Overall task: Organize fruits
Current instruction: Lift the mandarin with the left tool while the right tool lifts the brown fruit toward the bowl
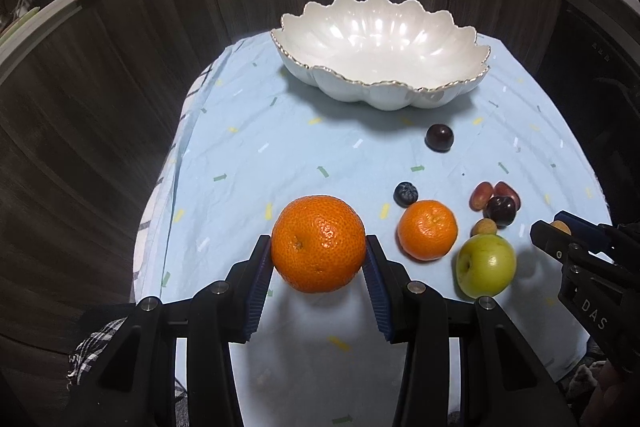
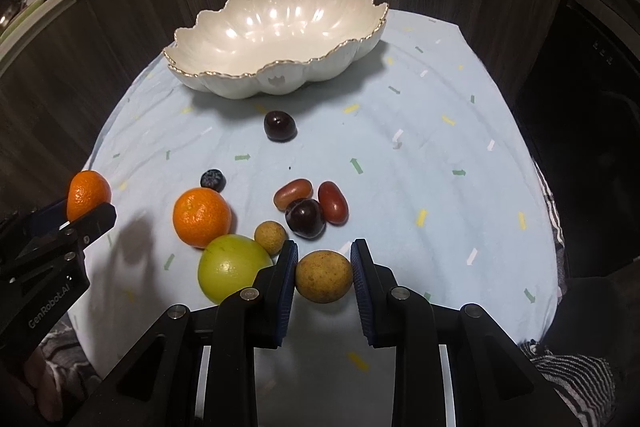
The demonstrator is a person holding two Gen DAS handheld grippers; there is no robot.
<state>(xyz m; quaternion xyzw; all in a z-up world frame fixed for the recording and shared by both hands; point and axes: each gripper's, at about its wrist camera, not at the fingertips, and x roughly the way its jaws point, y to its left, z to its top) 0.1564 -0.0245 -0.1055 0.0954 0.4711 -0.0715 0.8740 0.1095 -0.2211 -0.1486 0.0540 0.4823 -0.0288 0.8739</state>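
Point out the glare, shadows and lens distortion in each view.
Left wrist view: bright glare patches inside the white scalloped gold-rimmed bowl; its shadow falls toward the camera on the pale blue patterned cloth; fisheye bends the shelf edge into an arc. Right wrist view: the same glare and bending, corners vignetted black.

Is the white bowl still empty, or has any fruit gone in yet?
Empty. Both wrist views show the white bowl with a bare, glossy inside; every fruit lies on the blue cloth or sits in a hand-held gripper.

Glossy pearly ceramic bowl (image 1: 380, 39) sits on matt, creased cloth (image 1: 280, 147); orange (image 1: 319, 249) dimpled.
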